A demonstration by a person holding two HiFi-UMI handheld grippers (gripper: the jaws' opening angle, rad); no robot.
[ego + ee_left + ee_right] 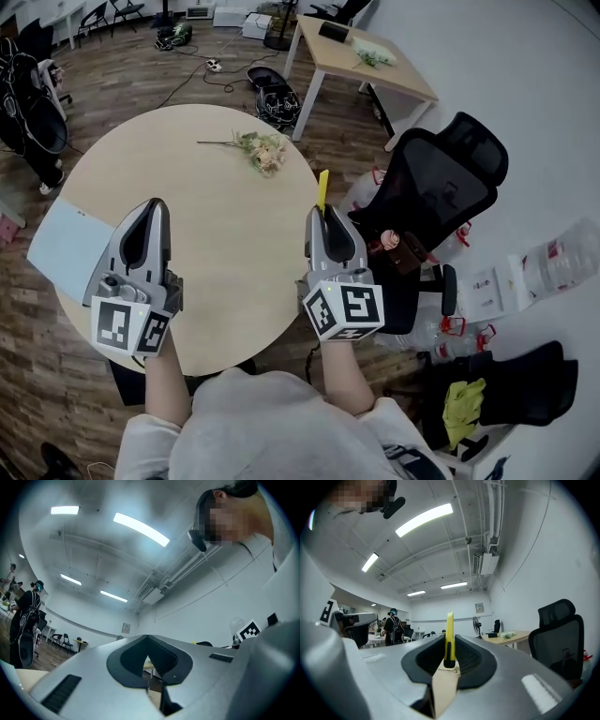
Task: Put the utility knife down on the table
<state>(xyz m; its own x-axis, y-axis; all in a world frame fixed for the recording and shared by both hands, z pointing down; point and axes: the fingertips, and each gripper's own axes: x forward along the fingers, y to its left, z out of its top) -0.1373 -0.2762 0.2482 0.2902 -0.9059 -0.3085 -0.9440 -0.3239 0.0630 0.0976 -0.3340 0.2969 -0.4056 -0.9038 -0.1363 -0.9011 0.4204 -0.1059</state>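
Both forearms reach forward from the torso, roughly parallel and well apart.

Left gripper: held out ahead on the left forearm, marker cube nearest the body. In the left gripper view its jaws meet at the tips, with nothing between them.

Right gripper: level with the left, marker cube towards the body, right forearm behind it. Its jaws are clamped on the yellow utility knife, which stands edge-on and juts past the jaw tips.

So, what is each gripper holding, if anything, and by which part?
Right gripper: the yellow utility knife, pinched near one end. Left gripper: nothing, jaws together.
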